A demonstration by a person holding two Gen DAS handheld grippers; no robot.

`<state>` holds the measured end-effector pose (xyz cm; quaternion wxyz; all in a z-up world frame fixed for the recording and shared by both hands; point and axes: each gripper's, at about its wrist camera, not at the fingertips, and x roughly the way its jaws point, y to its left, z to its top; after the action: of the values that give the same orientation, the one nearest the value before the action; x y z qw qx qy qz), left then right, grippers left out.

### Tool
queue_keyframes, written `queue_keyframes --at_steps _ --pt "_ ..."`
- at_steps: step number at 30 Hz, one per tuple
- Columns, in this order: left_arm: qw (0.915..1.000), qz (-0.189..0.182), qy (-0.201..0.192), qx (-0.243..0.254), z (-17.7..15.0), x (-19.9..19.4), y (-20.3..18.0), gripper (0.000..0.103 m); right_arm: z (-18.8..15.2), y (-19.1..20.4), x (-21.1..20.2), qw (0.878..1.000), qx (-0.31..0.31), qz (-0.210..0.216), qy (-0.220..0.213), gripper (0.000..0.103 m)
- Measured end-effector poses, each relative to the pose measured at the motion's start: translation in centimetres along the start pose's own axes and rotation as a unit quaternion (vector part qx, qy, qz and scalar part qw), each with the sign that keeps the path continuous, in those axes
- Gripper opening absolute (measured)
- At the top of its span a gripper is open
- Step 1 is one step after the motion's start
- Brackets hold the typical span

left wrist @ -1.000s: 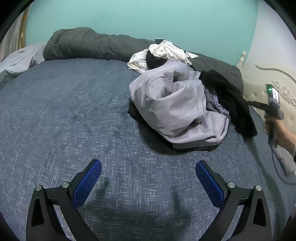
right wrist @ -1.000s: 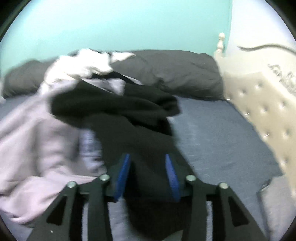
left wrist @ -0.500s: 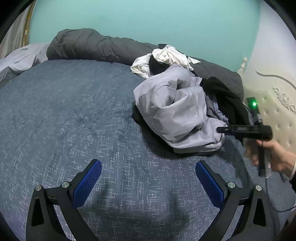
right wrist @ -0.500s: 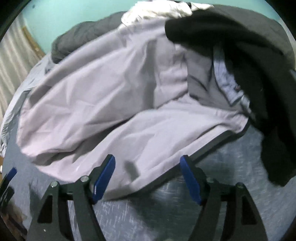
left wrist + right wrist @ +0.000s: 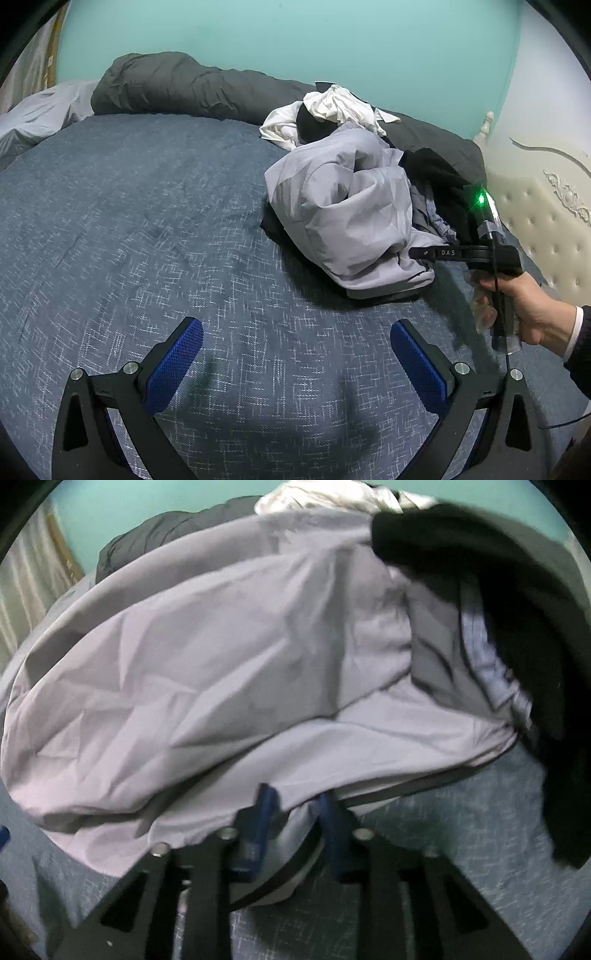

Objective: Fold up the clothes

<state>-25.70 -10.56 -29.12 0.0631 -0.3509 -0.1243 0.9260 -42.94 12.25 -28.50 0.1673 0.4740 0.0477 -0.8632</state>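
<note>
A crumpled pale lilac garment [image 5: 343,218] lies on the blue bedspread [image 5: 147,240], in a pile with a black garment [image 5: 439,177] and a white one [image 5: 332,107]. My left gripper [image 5: 295,354] is open and empty, low over the bedspread in front of the pile. My right gripper [image 5: 295,812] has its jaws closed on the lower hem of the lilac garment [image 5: 229,657]. In the left wrist view the right gripper [image 5: 417,253] reaches into the pile's right edge.
A dark grey duvet roll [image 5: 192,88] runs along the teal wall. A cream tufted headboard [image 5: 546,221] stands at the right. Pale bedding [image 5: 33,114] lies at the far left.
My right gripper has moved in to the lilac garment's hem and its jaws have closed on it. The left gripper has stayed open and almost still.
</note>
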Motion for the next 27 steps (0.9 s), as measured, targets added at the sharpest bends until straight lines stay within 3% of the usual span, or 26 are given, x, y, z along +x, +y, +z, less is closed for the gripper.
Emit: queue_keyframes --at_steps 2,11,16,18,23,24,25,27 --pt "1.0 0.0 -0.001 -0.001 0.1 0.0 0.1 0.103 0.2 0.7 -0.9 1.0 -0.011 0.006 -0.014 0.001" --pt "0.9999 -0.005 -0.012 -0.006 0.6 -0.8 0.2 0.103 1.7 3.0 -6.7 0.996 -0.028 0.041 -0.075 0.001" --pt "0.9997 -0.004 -0.019 -0.015 0.9 -1.2 0.8 0.103 2.2 4.1 -10.5 0.988 -0.053 0.087 -0.113 0.0" --pt "0.9996 -0.002 -0.021 -0.019 1.0 -1.4 1.1 0.103 3.0 4.5 -10.8 0.987 -0.054 0.106 -0.11 0.001" --pt "0.9994 0.001 -0.024 -0.026 1.2 -1.7 1.7 0.103 4.0 3.9 -8.6 0.987 -0.029 0.151 -0.044 0.004" --pt "0.9994 0.001 -0.024 -0.027 1.2 -1.7 1.8 0.103 4.0 4.2 -8.1 0.987 -0.025 0.158 -0.033 0.011" --pt "0.9994 0.001 -0.022 -0.027 1.2 -1.6 1.8 0.103 4.1 4.5 -7.4 0.987 -0.018 0.156 -0.02 0.04" --pt "0.9994 0.001 -0.022 -0.026 1.1 -1.7 1.8 0.103 4.1 5.2 -6.0 0.99 -0.005 0.144 -0.001 0.073"
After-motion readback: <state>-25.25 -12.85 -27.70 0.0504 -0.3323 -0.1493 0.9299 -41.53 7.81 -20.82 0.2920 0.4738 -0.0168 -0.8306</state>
